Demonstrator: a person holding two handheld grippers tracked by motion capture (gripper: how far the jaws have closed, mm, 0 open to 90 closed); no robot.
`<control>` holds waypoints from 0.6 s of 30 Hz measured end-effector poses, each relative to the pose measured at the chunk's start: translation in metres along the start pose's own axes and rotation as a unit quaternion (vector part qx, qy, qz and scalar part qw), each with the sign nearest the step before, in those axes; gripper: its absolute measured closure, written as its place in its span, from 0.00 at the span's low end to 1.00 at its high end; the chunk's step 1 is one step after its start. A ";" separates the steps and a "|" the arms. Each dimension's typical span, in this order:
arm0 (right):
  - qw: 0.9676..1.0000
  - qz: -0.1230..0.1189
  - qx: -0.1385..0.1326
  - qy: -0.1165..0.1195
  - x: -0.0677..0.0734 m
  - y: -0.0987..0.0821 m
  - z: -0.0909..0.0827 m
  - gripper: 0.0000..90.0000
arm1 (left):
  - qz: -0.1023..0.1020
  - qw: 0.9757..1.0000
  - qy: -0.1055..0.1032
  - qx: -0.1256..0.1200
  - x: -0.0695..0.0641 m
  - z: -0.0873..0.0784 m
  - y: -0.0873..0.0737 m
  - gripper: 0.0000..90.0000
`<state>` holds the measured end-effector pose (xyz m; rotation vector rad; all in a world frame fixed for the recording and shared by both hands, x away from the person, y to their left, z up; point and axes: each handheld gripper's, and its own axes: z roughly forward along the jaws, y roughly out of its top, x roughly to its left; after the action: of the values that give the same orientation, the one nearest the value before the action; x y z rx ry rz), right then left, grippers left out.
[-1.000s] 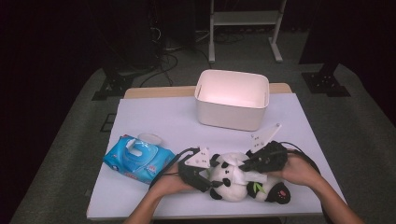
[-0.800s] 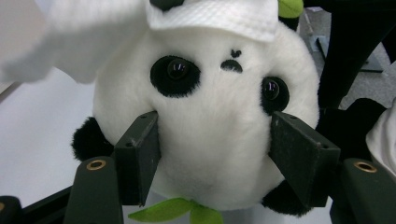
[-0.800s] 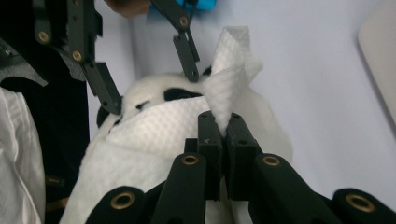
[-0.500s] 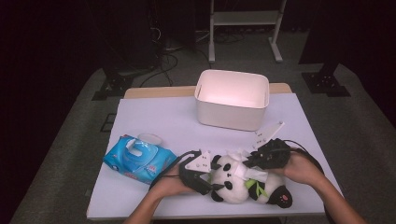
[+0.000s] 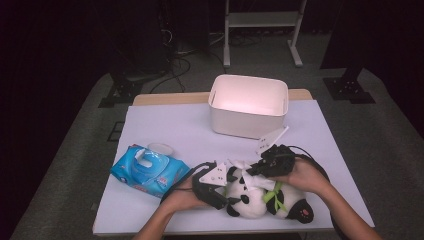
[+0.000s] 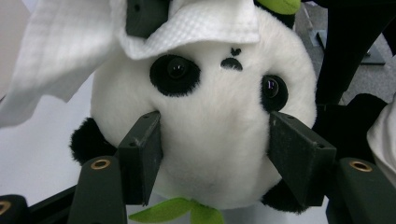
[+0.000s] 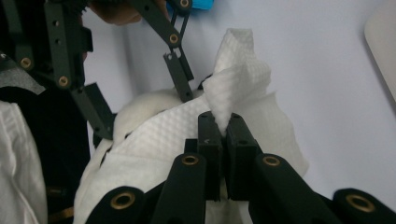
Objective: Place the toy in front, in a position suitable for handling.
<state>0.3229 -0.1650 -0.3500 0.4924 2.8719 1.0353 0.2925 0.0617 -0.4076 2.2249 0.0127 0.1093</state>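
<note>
A black-and-white panda plush [image 5: 252,200] with a green leaf collar lies on the white table near its front edge. My left gripper [image 5: 218,191] is shut on the panda's head [image 6: 210,121], with one pad [image 6: 142,158] on each cheek. My right gripper [image 5: 259,168] is shut on a bunched white wipe [image 7: 236,77] and holds it against the top of the panda's face. In the left gripper view the wipe [image 6: 187,23] drapes over the face above the eyes. In the right gripper view the wipe covers most of the plush.
A blue pack of wet wipes [image 5: 149,171] with its lid flipped open lies left of my left hand. A white bin [image 5: 248,105] stands behind the hands at the middle back. Bare table [image 5: 170,125] lies between the pack and the bin.
My right gripper has moved a little left with the wipe, onto the panda's face. The left gripper and the panda have stayed in place.
</note>
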 end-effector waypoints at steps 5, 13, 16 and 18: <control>1.000 0.011 0.011 0.001 0.001 0.018 0.023 0.95 | 0.002 1.000 0.002 0.007 0.000 0.000 0.000 0.40; 0.999 0.034 -0.001 -0.012 -0.005 0.001 0.007 0.95 | -0.005 1.000 -0.002 -0.004 0.003 -0.001 -0.003 0.41; 0.999 0.048 -0.012 -0.020 -0.004 -0.008 -0.002 0.95 | -0.009 1.000 -0.003 -0.007 0.002 0.000 -0.002 0.41; 0.999 0.042 -0.015 -0.024 -0.004 -0.008 0.000 0.95 | -0.010 1.000 -0.002 -0.003 0.004 0.001 -0.001 0.41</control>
<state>0.3243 -0.1719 -0.3547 0.6309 2.8117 1.0600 0.2964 0.0615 -0.4085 2.2180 0.0325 0.0940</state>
